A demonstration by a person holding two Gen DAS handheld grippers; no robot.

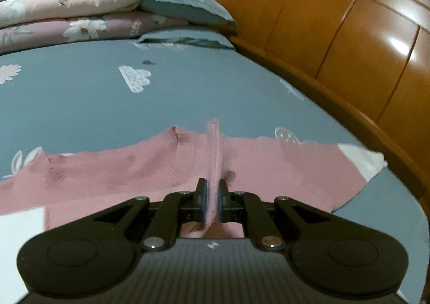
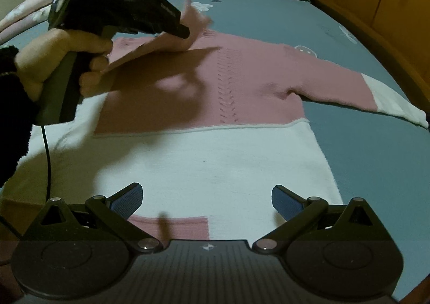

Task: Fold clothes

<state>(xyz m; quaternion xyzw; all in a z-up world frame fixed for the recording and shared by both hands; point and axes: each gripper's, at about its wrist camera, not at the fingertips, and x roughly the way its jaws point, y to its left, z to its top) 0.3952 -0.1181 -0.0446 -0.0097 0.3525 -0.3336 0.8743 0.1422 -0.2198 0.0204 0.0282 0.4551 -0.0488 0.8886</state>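
Pinching a pink sleeve fold, your left tool (image 1: 211,198) hides the white hem — only your spread, empty right tool (image 2: 207,200) shows the whole sweater (image 2: 242,83).

A pink-and-white sweater (image 2: 228,83) of ribbed knit lies on a matt grey printed cotton bedsheet (image 1: 80,94). Behind it, the varnished wooden headboard (image 1: 336,35) gleams glossy under the light. The left gripper (image 1: 211,196) is matt black plastic with shiny metal pivot pins and textured blue pads (image 2: 129,200).
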